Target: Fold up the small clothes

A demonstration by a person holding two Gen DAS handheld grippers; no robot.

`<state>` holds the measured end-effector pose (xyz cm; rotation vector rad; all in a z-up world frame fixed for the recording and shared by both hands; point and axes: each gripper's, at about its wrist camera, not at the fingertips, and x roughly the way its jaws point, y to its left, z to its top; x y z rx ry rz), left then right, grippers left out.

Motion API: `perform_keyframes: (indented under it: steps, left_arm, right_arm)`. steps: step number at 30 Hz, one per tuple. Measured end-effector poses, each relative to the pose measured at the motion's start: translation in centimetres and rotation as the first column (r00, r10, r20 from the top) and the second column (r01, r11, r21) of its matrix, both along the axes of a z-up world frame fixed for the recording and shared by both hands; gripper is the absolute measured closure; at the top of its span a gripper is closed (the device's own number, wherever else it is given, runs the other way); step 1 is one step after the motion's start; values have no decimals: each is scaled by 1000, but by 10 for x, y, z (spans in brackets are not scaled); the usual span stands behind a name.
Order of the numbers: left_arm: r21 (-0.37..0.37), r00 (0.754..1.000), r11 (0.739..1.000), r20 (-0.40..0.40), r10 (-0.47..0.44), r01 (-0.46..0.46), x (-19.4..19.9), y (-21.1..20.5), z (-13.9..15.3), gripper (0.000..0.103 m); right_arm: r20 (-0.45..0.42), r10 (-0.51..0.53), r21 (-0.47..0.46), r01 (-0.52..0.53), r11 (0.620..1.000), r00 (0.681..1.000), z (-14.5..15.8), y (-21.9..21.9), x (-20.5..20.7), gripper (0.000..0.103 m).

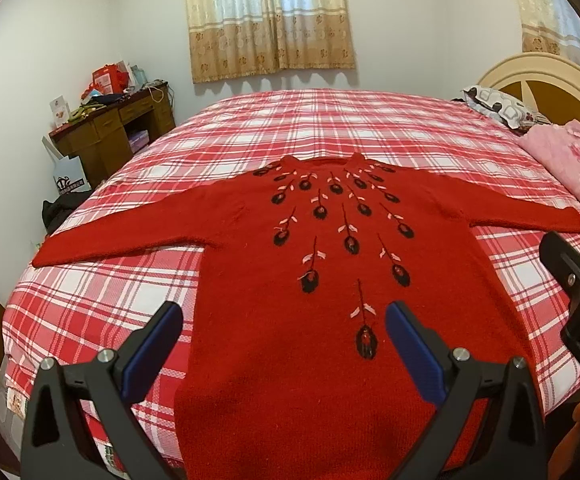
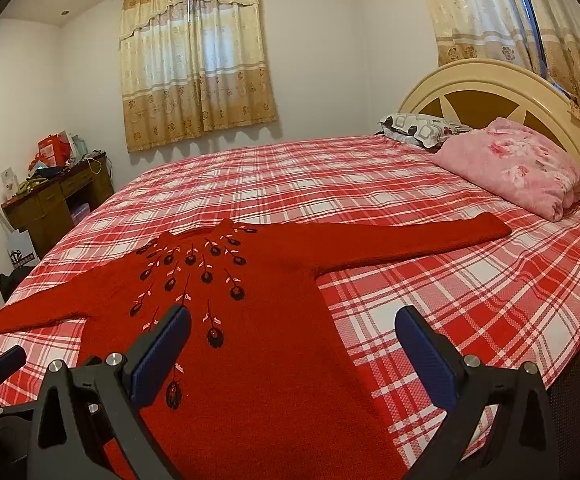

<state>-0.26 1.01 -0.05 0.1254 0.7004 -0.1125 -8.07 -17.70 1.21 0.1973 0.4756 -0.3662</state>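
Note:
A red knitted sweater [image 1: 329,280] with black and pink flower embroidery lies flat, front up, on the plaid bed, both sleeves spread out sideways, collar away from me. It also shows in the right wrist view [image 2: 258,340]. My left gripper [image 1: 284,340] is open and empty, held above the sweater's lower body near the hem. My right gripper [image 2: 291,340] is open and empty above the sweater's right hem side; its body shows at the right edge of the left wrist view [image 1: 577,292].
The bed [image 2: 429,280] has a red and white plaid sheet. A folded pink floral quilt [image 2: 517,168] and a patterned pillow [image 2: 421,128] lie by the cream headboard [image 2: 489,84]. A cluttered wooden desk [image 1: 110,128] stands at the far left.

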Motion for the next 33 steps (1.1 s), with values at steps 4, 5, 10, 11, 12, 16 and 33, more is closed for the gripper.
perform_keyframes:
  steps: [4, 5, 10, 11, 12, 16, 33]
  left_arm:
    - [4, 1000, 1000, 7, -5, 5, 0, 0, 1, 0]
    - [6, 1000, 1000, 7, -6, 6, 0, -1, 1, 0]
    - [4, 1000, 1000, 1, -5, 5, 0, -1, 1, 0]
    - [4, 1000, 1000, 1, -5, 5, 0, -1, 1, 0]
    - [4, 1000, 1000, 1, -5, 5, 0, -1, 1, 0]
    - [4, 1000, 1000, 1, -5, 5, 0, -1, 0, 0]
    - [1, 1000, 1000, -16, -2, 2, 0, -2, -3, 0]
  right_arm:
    - [-4, 1, 3, -1, 1000, 1000, -1, -1, 0, 1]
    - [-5, 1, 3, -1, 1000, 1000, -1, -1, 1, 1]
    - [-6, 1, 3, -1, 1000, 1000, -1, -1, 1, 1]
    - [-6, 1, 4, -1, 1000, 1000, -2, -1, 1, 1]
    - [-6, 2, 4, -2, 1000, 1000, -2, -1, 1, 1]
    - [-8, 2, 5, -2, 1000, 1000, -2, -1, 2, 1]
    - [-24, 10, 14, -10, 1000, 1000, -7, 1, 4, 1]
